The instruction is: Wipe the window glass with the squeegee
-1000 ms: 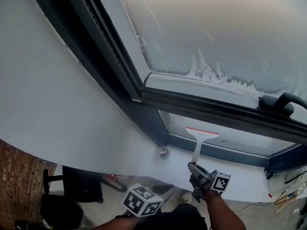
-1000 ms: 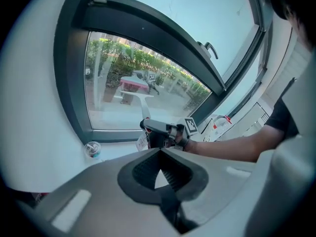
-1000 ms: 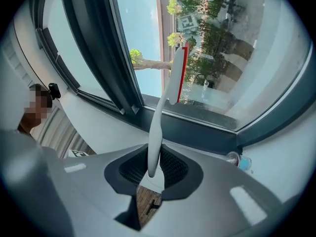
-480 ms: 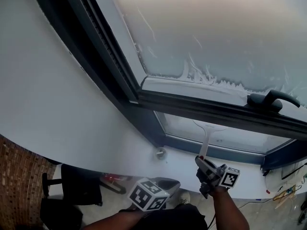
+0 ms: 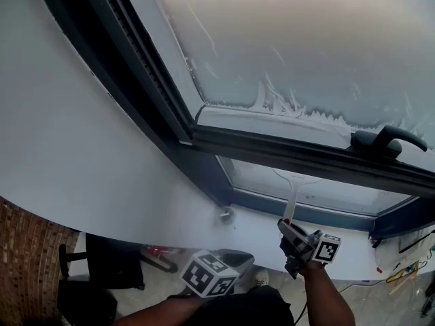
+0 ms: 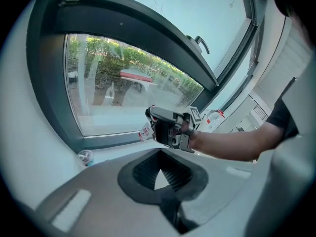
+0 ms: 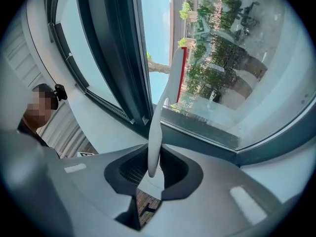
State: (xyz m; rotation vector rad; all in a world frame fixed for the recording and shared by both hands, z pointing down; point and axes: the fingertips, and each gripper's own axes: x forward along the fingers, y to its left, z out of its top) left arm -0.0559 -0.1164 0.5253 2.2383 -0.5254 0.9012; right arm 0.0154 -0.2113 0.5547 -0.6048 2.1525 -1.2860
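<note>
The white squeegee (image 5: 291,199) stands upright, its head against the lower window pane (image 5: 340,194). My right gripper (image 5: 289,235) is shut on the bottom of its handle, just above the white sill (image 5: 251,231). In the right gripper view the handle (image 7: 157,127) rises from between the jaws (image 7: 153,174) to the red-edged head (image 7: 182,73) on the glass. My left gripper (image 6: 159,180) hangs lower and nearer, below the sill, shut with nothing in it; in the head view only its marker cube (image 5: 207,275) shows. It looks across at the right gripper (image 6: 170,128).
Above the dark crossbar (image 5: 292,156) the upper pane (image 5: 306,46) is clouded with foam streaks. A black window handle (image 5: 384,141) sits at the right. A small round metal piece (image 5: 225,215) lies on the sill. A dark frame (image 5: 129,80) borders the left side.
The right gripper has lifted the squeegee a little and turned it, so its red edge no longer shows in the head view. Since half a second ago almost nothing has moved.
</note>
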